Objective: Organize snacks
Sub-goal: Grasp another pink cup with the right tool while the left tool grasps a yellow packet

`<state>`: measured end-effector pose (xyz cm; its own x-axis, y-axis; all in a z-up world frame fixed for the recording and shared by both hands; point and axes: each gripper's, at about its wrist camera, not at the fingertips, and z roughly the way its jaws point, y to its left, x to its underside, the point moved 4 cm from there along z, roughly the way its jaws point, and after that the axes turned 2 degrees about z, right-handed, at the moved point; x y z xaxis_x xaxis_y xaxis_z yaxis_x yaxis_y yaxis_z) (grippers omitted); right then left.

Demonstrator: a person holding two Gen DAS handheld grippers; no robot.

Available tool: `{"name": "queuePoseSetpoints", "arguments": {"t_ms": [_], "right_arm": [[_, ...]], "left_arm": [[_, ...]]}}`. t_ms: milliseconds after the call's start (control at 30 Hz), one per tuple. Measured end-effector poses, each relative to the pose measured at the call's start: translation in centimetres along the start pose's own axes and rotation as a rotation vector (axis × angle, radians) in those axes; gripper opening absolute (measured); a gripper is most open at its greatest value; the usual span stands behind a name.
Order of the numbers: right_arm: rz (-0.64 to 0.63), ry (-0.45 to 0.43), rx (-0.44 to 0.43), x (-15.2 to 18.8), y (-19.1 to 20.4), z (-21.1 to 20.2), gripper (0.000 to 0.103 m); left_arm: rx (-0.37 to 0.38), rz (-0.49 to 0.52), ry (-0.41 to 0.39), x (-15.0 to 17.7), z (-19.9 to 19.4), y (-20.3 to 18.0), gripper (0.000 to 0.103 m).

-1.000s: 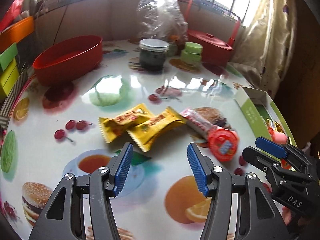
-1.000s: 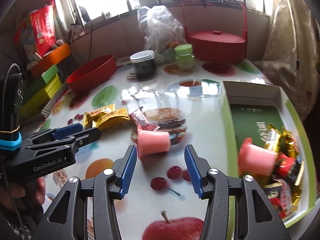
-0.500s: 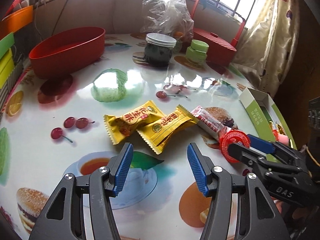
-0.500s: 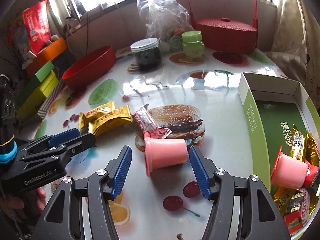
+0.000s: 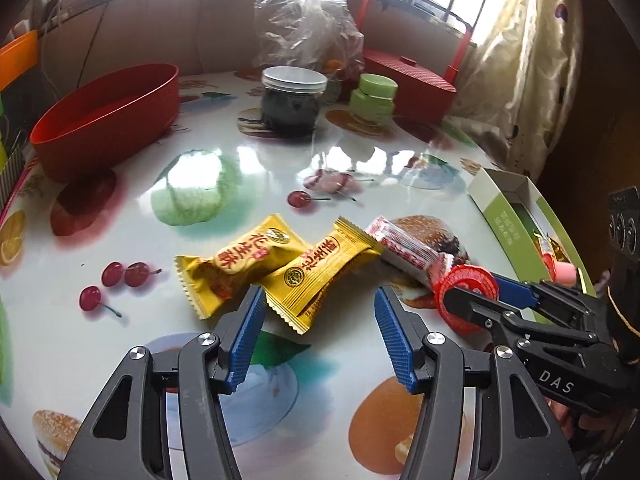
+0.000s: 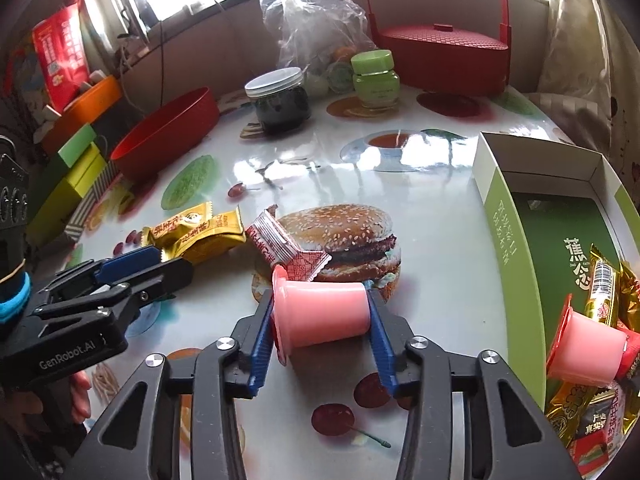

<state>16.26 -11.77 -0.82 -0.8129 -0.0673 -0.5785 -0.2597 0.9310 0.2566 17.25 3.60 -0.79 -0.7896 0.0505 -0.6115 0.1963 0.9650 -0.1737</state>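
Note:
A pink jelly cup [image 6: 320,314] with a red lid [image 5: 460,276] lies on its side on the fruit-print table. My right gripper [image 6: 320,308] straddles it, its jaws closing, and both blue pads touch the cup's lid end and base. My left gripper [image 5: 319,300] stands open just above two yellow snack packets [image 5: 244,260] [image 5: 320,268], gripping nothing. A red-and-white packet [image 5: 404,248] lies between the yellow ones and the cup. At the right, the green box [image 6: 508,240] holds several wrapped snacks and another pink cup [image 6: 584,344].
A red bowl [image 5: 104,116] sits at the back left. A dark jar [image 5: 292,100], a green jar [image 5: 374,96], a plastic bag [image 5: 308,20] and a red basket [image 5: 408,80] line the back. Coloured boxes [image 6: 68,176] stand along the left edge.
My right gripper came forward and down around the pink cup, widened, then narrowed onto it. The left gripper stayed open and barely shifted over the yellow packets.

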Motion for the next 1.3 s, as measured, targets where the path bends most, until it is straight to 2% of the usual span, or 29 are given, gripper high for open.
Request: {"name": "queuePoseSetpoints", "arguments": {"t_ms": [267,433,633,867,1033,1100,1200,1233,1267,1300], "right_arm": [[0.012,-0.012,0.005,0.3,-0.4,-0.6,0.042],[0.034,-0.021,0.005,0.5,-1.0,-1.3,0.042],[0.041,-0.030,-0.001,0.7,-1.1,-1.7,0.042],[0.049,-0.035,-0.009,0.8,-1.2,-2.1,0.042],[0.054,-0.038,-0.013,0.9,-1.3,-2.2,0.042],[0.054,-0.038,-0.014,0.9,-1.3,-2.2,0.042],[0.055,-0.039,-0.015,0.9,-1.3,-2.2,0.042],[0.056,-0.040,-0.015,1.0,-1.4,-2.3,0.042],[0.055,-0.039,-0.015,0.9,-1.3,-2.2,0.042],[0.056,-0.040,-0.014,0.9,-1.4,-2.2,0.042]], "left_arm": [[0.087,0.066,0.018,0.5,-0.2,-2.0,0.057],[0.002,0.127,-0.013,-0.8,-0.2,-2.1,0.057],[-0.032,0.161,0.014,-1.9,1.7,-2.3,0.057],[-0.053,0.147,0.055,-2.0,3.8,-2.6,0.057],[-0.051,0.156,0.048,-2.0,3.9,-2.8,0.057],[-0.063,0.155,0.049,-2.0,3.9,-2.8,0.051],[-0.056,0.144,0.047,-2.0,3.8,-2.8,0.047],[-0.057,0.142,0.045,-2.0,3.8,-2.7,0.043],[-0.064,0.141,0.044,-2.0,3.8,-2.7,0.032],[-0.072,0.139,0.044,-2.0,3.7,-2.6,0.030]]}}
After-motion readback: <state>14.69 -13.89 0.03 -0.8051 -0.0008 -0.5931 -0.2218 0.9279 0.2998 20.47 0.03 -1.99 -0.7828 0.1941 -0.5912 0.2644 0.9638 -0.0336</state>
